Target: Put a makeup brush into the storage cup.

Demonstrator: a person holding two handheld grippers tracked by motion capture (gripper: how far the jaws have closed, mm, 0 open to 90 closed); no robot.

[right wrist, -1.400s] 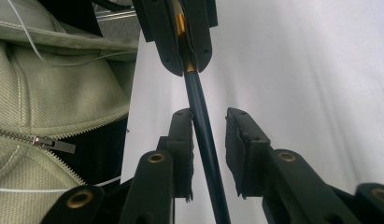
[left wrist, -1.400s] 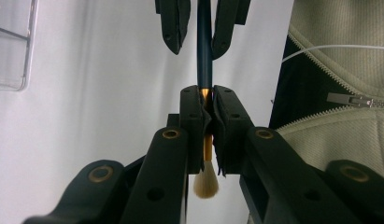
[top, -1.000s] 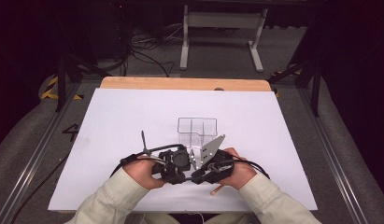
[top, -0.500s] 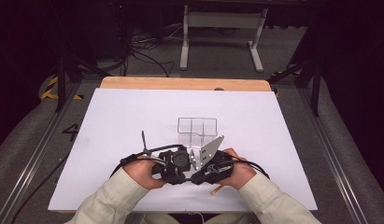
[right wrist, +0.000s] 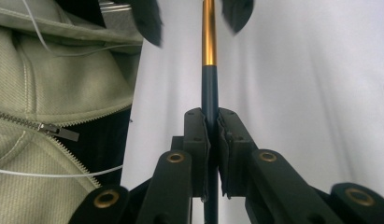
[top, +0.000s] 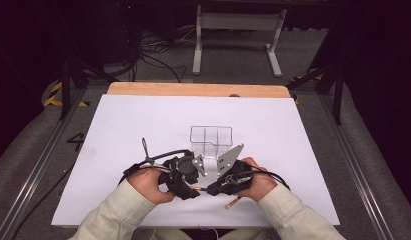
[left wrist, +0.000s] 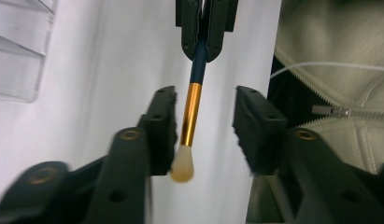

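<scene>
Held above the near edge of the white worktop: a brush, dark handle clamped in the right tongs. Gold collar and pale tip pointing straight between the spread, empty left tongs, long axis in line.

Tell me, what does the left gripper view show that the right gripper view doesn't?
Left gripper view alone: the brush's pale bristle tip, lying between the open jaws of the left hand-held gripper, and a clear plastic organizer at the upper left. Right gripper view alone: the right hand-held gripper seen close up, clamped on the brush's dark handle. Both: the gold ferrule, the white table cover and a zipped jacket.
</scene>
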